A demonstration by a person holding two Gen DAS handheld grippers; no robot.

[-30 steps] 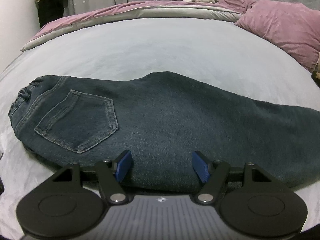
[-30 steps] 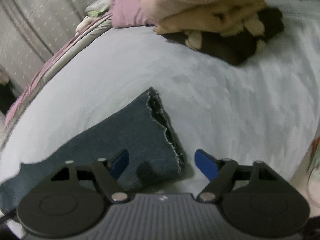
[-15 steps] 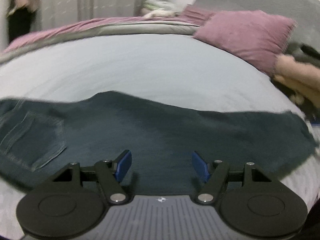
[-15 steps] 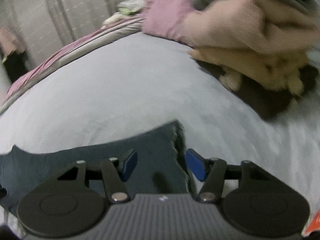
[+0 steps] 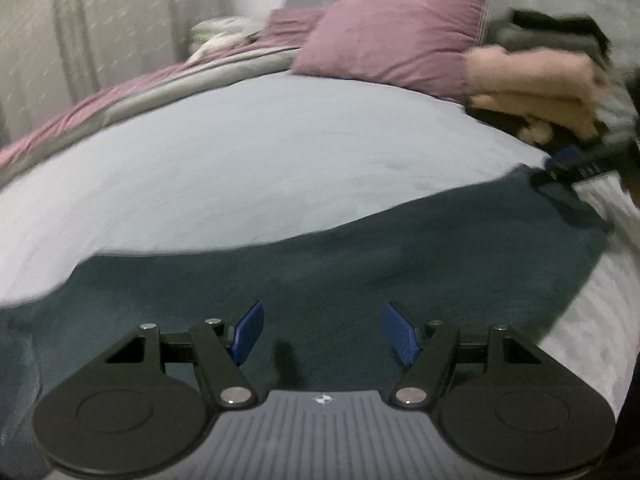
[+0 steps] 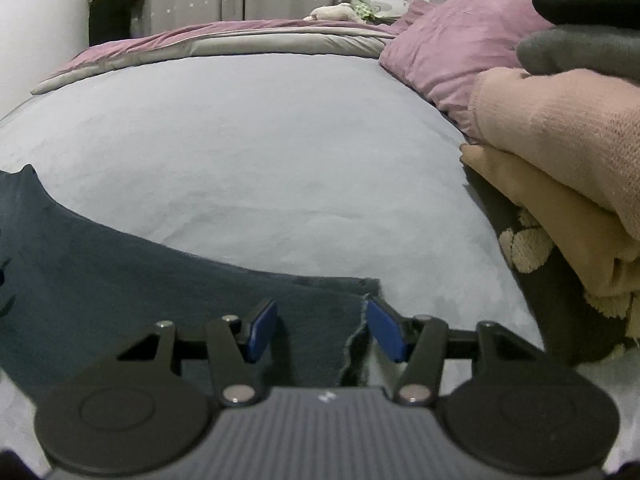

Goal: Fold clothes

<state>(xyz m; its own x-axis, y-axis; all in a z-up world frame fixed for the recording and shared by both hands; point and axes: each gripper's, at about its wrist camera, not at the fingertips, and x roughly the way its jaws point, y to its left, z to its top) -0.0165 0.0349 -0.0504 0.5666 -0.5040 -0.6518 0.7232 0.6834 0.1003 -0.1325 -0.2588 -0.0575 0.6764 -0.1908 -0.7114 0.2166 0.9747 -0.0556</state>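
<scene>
Two grippers worked over one pair of dark blue denim jeans laid lengthwise across the pale grey bed sheet. The left gripper hovered low over the middle of the jeans, its blue-padded jaws wide apart with only denim showing between them and nothing gripped. The right gripper was at the frayed leg hem; its jaws stood apart on either side of that raw edge, the left pad over the denim and the right pad just past the hem above the sheet, not closed on the cloth. From the left wrist view the right gripper appeared blurred far ahead and to the right of the jaws, at the leg's end. To the right of the right jaws lay a stack of folded knitwear, pink over tan over a dark piece with cream blobs. Beyond it, ahead of both jaws, rested a mauve pillow.
</scene>
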